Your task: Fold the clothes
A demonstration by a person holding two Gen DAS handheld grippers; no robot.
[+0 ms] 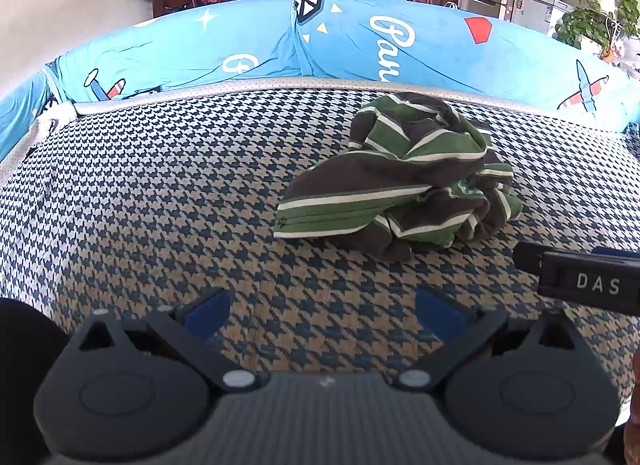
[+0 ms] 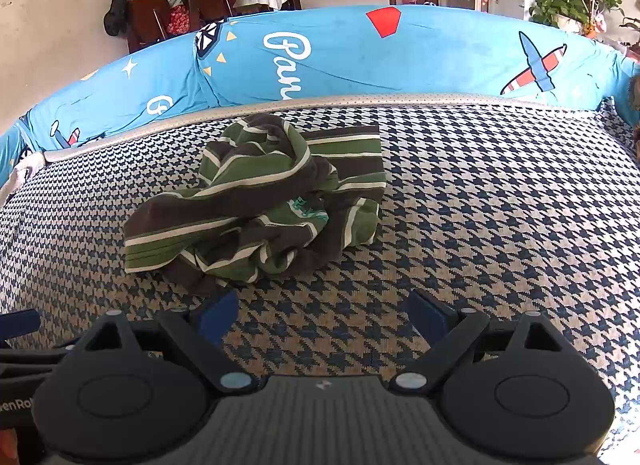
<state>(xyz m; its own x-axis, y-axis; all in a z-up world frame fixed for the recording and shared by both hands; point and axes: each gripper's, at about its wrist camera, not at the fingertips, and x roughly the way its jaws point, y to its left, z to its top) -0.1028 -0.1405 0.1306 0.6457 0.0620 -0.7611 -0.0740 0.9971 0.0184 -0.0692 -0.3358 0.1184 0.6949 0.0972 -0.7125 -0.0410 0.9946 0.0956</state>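
My left gripper [image 1: 322,315] spread wide and empty, right gripper [image 2: 322,315] likewise, crumpled green-and-brown striped shirt [image 2: 256,201] centre frame on houndstooth mattress [image 2: 500,193]

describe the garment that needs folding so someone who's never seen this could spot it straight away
Start at the blue cartoon-print bolster along the far edge of the houndstooth-covered surface. Just in front of it lies a crumpled striped shirt. It is the only garment there, banded green and dark brown with thin white lines.
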